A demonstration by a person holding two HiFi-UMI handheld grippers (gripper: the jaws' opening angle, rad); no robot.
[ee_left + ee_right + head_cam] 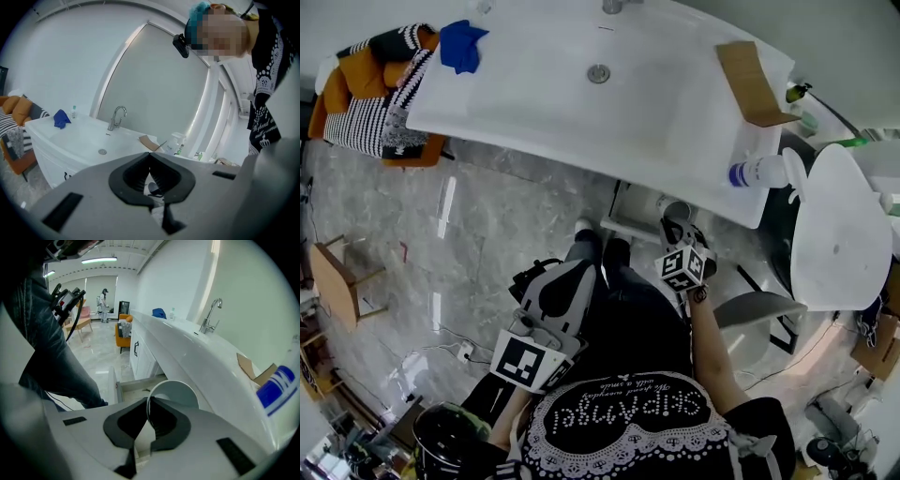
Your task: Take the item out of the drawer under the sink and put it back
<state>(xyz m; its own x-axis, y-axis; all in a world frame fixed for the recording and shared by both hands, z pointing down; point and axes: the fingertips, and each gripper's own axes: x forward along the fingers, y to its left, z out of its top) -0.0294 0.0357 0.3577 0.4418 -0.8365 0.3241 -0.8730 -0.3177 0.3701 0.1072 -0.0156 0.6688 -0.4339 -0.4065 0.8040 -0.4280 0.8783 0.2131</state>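
Observation:
My right gripper (149, 401) is shut on the rim of a white cup (174, 391), holding it tilted above the open drawer (127, 385) under the sink. In the head view the same gripper (677, 234) and the cup (677, 210) hang just in front of the drawer (623, 214), below the counter edge. Lower left, over the person's lap, my left gripper (532, 277) is away from the drawer. Its jaws meet at the tips with nothing between them (150, 157). The inside of the drawer is mostly hidden.
A white sink counter (534, 94) carries a blue cloth (461, 45), a cardboard piece (752, 82) and a blue-labelled bottle (759, 172). An orange chair with striped cushions (370, 94) stands at the left. A white round seat (839, 234) is at the right, a wooden stool (337, 281) on the floor.

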